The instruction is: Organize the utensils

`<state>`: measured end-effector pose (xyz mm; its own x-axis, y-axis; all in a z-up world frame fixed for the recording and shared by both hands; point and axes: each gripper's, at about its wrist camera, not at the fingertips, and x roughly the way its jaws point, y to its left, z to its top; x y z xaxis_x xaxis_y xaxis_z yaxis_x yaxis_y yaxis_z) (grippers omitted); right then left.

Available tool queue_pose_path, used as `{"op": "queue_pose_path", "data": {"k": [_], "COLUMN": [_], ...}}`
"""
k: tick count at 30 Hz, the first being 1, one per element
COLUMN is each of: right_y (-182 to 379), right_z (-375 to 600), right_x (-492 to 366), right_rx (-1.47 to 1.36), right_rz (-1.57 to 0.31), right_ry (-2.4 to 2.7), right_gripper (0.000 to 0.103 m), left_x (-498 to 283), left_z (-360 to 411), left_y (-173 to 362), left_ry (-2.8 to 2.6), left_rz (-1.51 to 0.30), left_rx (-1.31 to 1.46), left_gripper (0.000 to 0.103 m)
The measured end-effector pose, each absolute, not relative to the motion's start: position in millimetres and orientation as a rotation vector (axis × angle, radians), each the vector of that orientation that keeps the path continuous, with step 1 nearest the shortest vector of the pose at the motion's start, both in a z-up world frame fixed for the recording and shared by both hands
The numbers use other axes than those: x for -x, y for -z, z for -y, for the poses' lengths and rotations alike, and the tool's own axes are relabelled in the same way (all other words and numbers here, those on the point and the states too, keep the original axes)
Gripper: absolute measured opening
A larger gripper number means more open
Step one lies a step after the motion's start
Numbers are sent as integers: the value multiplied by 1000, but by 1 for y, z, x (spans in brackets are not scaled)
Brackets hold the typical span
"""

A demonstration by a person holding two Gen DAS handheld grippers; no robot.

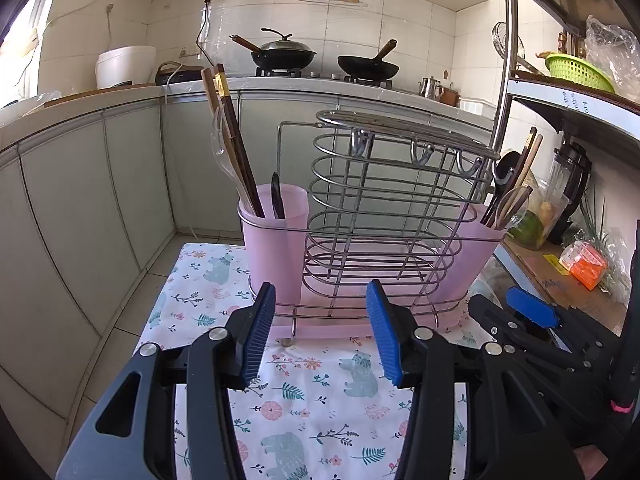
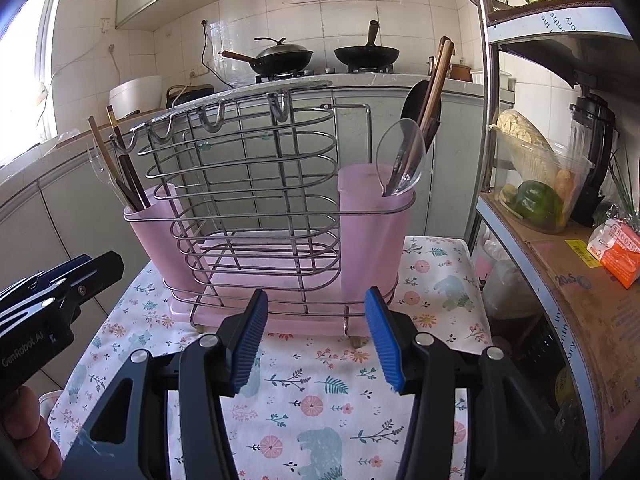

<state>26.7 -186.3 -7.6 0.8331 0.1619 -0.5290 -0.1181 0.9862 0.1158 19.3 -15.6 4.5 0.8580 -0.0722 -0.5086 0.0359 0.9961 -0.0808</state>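
Utensils [image 1: 236,160] stand in the two pink cups [image 1: 276,240] at either end of a wire rack [image 1: 384,216] on the flowered cloth [image 1: 304,400], just beyond the left gripper [image 1: 320,332], whose jaws are spread on nothing. From the right wrist, the right gripper [image 2: 316,336] likewise gapes empty before the rack, and a clear spoon [image 2: 400,160] leans out of the near cup; a careless reach could knock it, or tip the light cup.

Left wrist view low and close over the cloth-covered surface [image 1: 320,408], looking forward and slightly downward at the wire rack [image 1: 380,216], right wrist view likewise from further right, both sharing rack, cloth, stove wall
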Motion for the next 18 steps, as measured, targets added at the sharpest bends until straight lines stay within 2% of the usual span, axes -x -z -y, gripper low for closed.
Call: {"op": "queue_pose_path", "data": {"k": [18], "right_y": [6], "right_z": [191], "right_x": [-30], "right_rx": [-76], "right_rz": [-571], "right_ry": [-119], "right_gripper": [50], "left_x": [-22], "left_z": [15], "left_y": [-1], "left_ry": [65], "left_rz": [-556], "left_rx": [66], "left_gripper": [48]}}
